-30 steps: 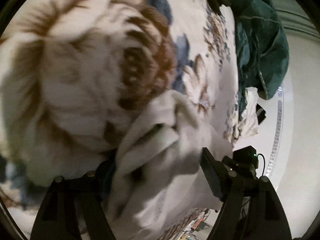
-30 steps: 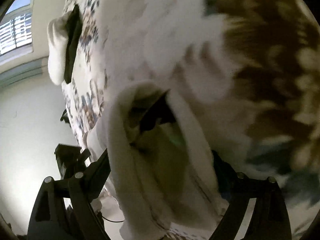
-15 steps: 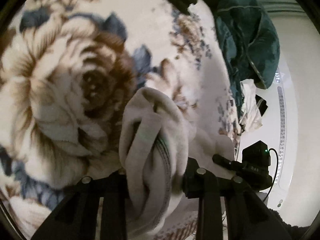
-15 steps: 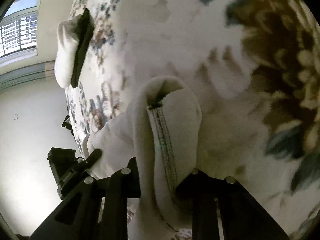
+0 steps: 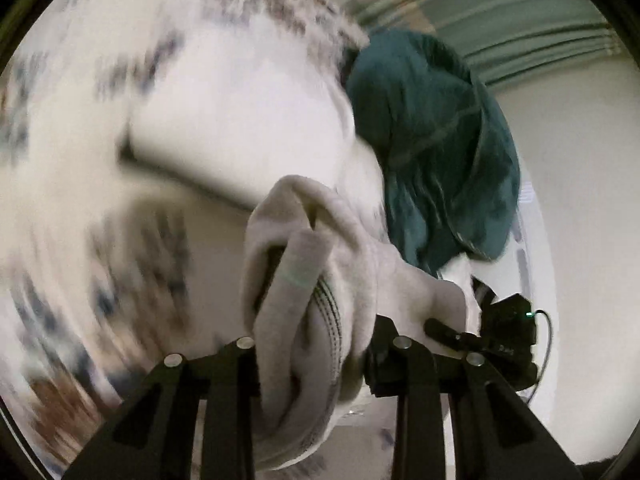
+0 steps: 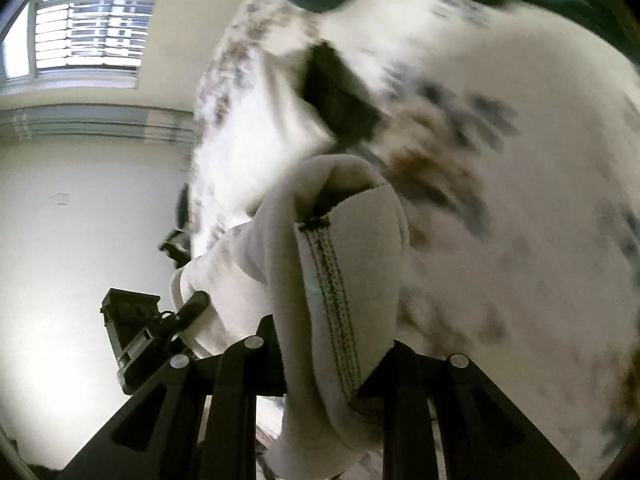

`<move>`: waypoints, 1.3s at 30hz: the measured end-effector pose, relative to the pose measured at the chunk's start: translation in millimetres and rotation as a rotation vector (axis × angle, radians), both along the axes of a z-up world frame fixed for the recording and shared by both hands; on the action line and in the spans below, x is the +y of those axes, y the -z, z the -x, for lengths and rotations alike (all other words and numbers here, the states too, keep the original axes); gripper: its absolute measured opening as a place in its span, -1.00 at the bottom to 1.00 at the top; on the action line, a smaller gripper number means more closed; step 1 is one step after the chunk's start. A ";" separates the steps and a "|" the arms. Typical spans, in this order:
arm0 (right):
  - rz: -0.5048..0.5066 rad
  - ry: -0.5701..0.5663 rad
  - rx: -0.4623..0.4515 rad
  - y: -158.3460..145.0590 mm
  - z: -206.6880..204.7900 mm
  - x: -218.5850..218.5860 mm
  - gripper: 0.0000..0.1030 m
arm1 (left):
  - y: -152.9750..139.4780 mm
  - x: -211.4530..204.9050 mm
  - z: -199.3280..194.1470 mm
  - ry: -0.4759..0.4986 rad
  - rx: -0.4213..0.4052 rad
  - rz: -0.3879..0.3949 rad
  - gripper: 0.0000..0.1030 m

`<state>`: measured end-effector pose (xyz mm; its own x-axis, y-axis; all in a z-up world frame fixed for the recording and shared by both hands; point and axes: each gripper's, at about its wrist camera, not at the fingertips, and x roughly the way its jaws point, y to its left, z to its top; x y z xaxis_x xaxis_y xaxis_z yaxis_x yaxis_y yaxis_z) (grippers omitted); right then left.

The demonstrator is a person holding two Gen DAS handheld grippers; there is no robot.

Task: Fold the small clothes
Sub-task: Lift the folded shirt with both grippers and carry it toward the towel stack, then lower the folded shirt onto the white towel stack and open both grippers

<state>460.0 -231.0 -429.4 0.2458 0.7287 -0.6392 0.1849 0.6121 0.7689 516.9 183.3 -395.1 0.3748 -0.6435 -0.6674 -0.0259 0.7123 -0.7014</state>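
no brand, label or writing can be read in either view. the left gripper [image 5: 312,354] is clamped on a pale sock [image 5: 316,280], its two black fingers pressing a bunched fold with a ribbed, striped cuff and a faint green mark. the right gripper [image 6: 332,354] is also closed on the same sock [image 6: 344,264], which bulges up between its fingers with a line of dark stitching running down the middle. so the sock hangs held between both grippers, above a flowered blanket [image 5: 224,120] that fills the background in heavy blur. in the left view a dark green garment [image 5: 432,152] lies on the blanket's far edge, beside a pale wall, and the other gripper's black body with a small green light shows low at the right. in the right view a dark flat object [image 6: 340,96] sits on the blanket against something white, too blurred to name, and a window [image 6: 88,36] with bars shows at the upper left. compared with half a second ago, the large brown flower that sat sharp behind the sock in the left view is gone from the centre, replaced by smeared white and speckled pattern, and the green garment now stands larger and closer to the middle. the dark flat object in the right view has shifted from the far left toward the centre. both grippers keep their hold on the sock.
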 end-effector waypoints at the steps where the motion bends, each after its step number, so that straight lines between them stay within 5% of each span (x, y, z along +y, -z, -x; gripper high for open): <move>1: -0.004 0.000 -0.017 -5.7 -24.9 11.9 -0.59 | -7.7 10.3 -23.8 0.002 -0.020 -0.012 -0.49; 9: -0.003 0.018 -0.095 -14.0 -211.6 98.8 -0.59 | -4.6 57.6 -183.4 0.000 -0.058 -0.115 -0.47; 14: 0.067 0.030 -0.079 8.3 -280.4 123.5 -0.59 | 35.9 66.6 -231.7 0.024 0.064 -0.123 -0.39; 17: 0.143 0.021 -0.039 22.6 -293.8 124.4 -0.55 | 49.2 70.0 -241.4 0.030 0.128 -0.146 -0.25; 19: 0.205 0.004 -0.025 25.0 -297.8 124.9 -0.31 | 45.8 69.7 -237.2 0.017 0.111 -0.186 -0.12; 20: 0.251 -0.002 -0.025 23.5 -299.7 123.8 0.05 | 43.1 68.7 -234.9 0.012 0.106 -0.219 0.12; 21: 0.313 -0.007 -0.039 17.8 -296.4 123.5 0.20 | 40.1 66.7 -230.9 0.005 0.106 -0.271 0.41; 23: 0.450 -0.009 -0.080 2.5 -288.9 122.7 0.35 | 36.6 64.4 -222.4 -0.007 0.097 -0.332 0.58; 26: 0.501 -0.046 -0.101 -7.1 -268.1 117.0 0.35 | 32.7 60.0 -202.3 -0.005 0.054 -0.438 0.62; 28: 0.547 -0.054 -0.095 -7.2 -254.2 111.6 0.35 | 34.3 60.4 -191.8 -0.009 0.036 -0.489 0.85; 35: 0.741 -0.091 -0.069 12.2 -229.3 115.4 0.35 | 51.2 61.8 -173.2 -0.058 0.057 -0.537 0.90; 39: 0.898 -0.066 -0.127 -7.1 -219.6 139.5 0.97 | 30.4 48.2 -158.5 -0.085 0.007 -0.567 0.89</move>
